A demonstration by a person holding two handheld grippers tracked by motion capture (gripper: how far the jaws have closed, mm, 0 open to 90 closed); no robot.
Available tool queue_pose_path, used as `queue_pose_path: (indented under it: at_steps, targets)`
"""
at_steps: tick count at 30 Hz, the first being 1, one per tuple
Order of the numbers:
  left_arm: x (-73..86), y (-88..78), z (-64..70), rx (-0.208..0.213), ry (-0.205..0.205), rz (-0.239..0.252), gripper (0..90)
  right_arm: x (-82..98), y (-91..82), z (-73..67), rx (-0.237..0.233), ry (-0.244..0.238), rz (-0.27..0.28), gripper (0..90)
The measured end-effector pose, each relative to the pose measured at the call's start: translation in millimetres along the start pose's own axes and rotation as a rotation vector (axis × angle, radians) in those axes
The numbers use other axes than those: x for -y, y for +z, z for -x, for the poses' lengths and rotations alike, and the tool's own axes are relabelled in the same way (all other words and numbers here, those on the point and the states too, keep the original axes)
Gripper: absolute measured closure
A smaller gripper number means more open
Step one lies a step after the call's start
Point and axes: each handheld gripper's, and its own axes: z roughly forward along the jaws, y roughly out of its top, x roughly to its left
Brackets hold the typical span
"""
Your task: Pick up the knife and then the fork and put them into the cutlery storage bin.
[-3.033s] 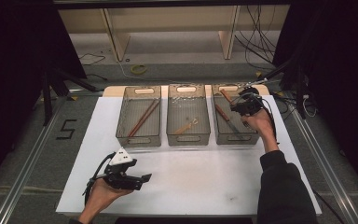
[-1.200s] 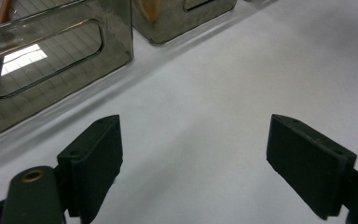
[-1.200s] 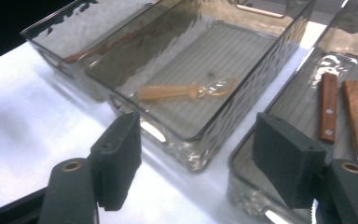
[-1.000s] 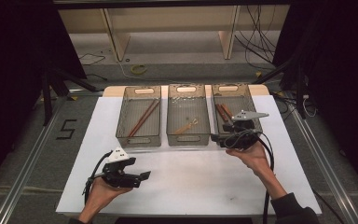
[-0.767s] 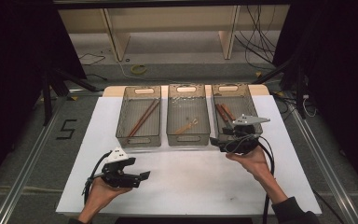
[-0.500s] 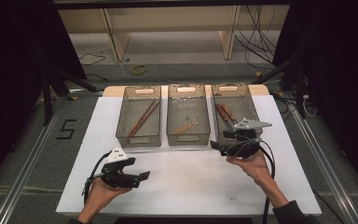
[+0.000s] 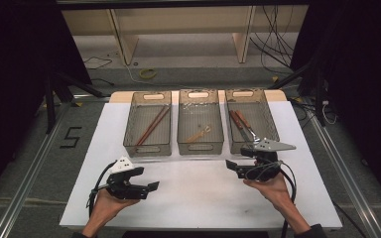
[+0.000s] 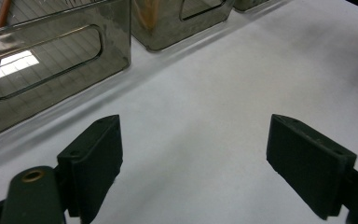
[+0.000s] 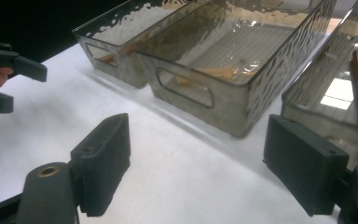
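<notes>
My right gripper has just been spreading its jaws, nothing between them, and hangs near the right bin holding the knives; my left gripper is spread and empty over the white table at the near left. Risk: an inaccurate reach back in clips the bin's near wall, shoving it into the middle bin.

A lab: dark curtains, floor rails, loose cables.
</notes>
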Motion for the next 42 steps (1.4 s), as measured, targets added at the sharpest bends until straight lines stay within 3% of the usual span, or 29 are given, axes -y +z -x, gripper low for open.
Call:
queue_pose_path:
  at_steps: [15, 31, 42]
  targets:
    - [1.9, -1.3, -0.5, 0.018, -0.011, 0.016, 17.7, 29.6, -14.2, -7.9, 0.012, -0.009, -0.005, 18.8]
    - [4.9, -1.5, 1.3, 0.022, -0.009, 0.018, 17.3, 44.5, -19.1, -10.8, 0.011, 0.002, -0.035, 17.5]
    - [5.0, -1.5, 0.7, 0.021, -0.009, 0.018, 17.3, 44.9, -19.6, -10.5, 0.013, 0.004, -0.035, 17.5]
